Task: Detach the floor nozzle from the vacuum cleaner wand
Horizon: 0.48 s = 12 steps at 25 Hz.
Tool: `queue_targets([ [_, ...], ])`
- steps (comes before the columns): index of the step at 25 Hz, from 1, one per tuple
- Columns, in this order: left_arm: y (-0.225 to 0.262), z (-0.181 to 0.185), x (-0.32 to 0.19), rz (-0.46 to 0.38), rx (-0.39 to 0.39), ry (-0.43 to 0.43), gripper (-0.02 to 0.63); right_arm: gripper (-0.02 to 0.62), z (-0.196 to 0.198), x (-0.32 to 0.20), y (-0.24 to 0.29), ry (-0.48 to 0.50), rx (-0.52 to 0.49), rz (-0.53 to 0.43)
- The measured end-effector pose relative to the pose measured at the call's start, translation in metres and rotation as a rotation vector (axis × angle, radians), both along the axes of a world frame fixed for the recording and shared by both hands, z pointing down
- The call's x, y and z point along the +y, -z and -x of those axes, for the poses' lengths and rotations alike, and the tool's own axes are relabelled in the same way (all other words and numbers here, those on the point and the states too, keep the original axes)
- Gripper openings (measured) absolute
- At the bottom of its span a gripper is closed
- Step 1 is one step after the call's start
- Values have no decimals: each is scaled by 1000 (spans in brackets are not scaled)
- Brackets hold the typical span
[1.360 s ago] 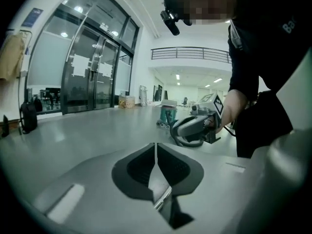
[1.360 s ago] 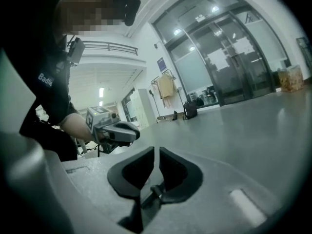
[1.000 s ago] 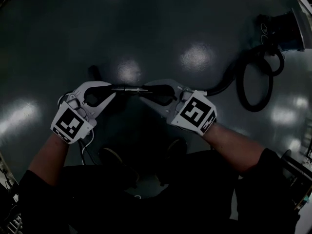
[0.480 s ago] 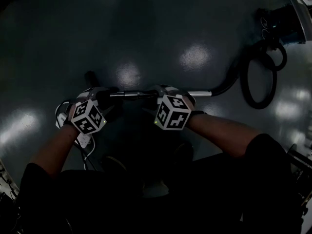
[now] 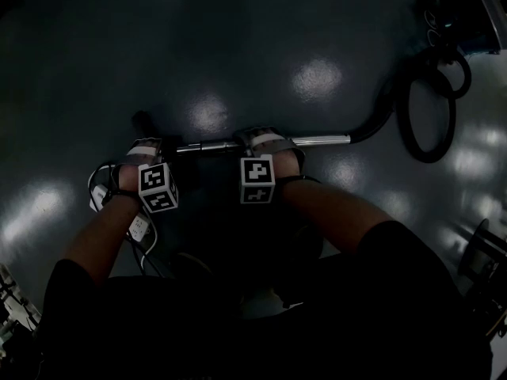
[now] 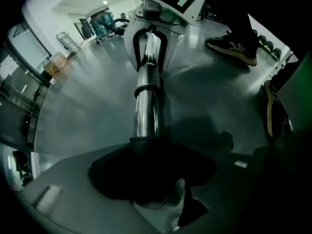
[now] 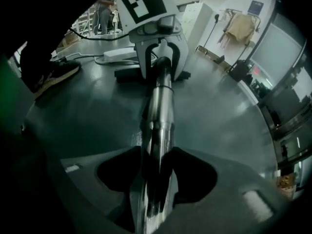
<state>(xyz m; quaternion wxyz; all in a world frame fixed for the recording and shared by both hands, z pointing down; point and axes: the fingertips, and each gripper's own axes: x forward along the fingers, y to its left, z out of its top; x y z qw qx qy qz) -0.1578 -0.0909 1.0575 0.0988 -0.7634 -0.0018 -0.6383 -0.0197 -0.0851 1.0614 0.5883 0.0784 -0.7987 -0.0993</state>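
Note:
The chrome vacuum wand lies level, low by the dark floor. Its black floor nozzle is at the left end, and the black hose leaves the right end. My left gripper straddles the wand near the nozzle, and my right gripper straddles it further right. Both have just been opening. In the left gripper view the wand's dark collar sits between the spread jaws of the left gripper. In the right gripper view the wand runs through the right gripper with dark gaps on both sides.
The hose loops to the vacuum body at the top right. A white power strip with cable lies by the left hand. The person's shoe stands close to the wand. Shelving and racks edge the room.
Both grippers have sunk toward the floor with the wand and rolled so their marker cubes face up. Their jaws have spread apart from the wand.

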Motion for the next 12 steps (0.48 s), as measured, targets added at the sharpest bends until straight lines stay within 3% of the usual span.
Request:
queue_targets([
  [4,-4,12,-8,-27,-52,-8,166,161,0,-3,-7,-42,-6,9],
  [7,-3,13,-8,1,-42,9,161,160,-1,-3,-5,-48,5,32],
  [10,1,11,-2,79,-38,16,158,158,-2,3,-3,-52,3,79],
  [12,13,10,7,193,-16,18,158,158,0,8,5,-40,-20,111],
])
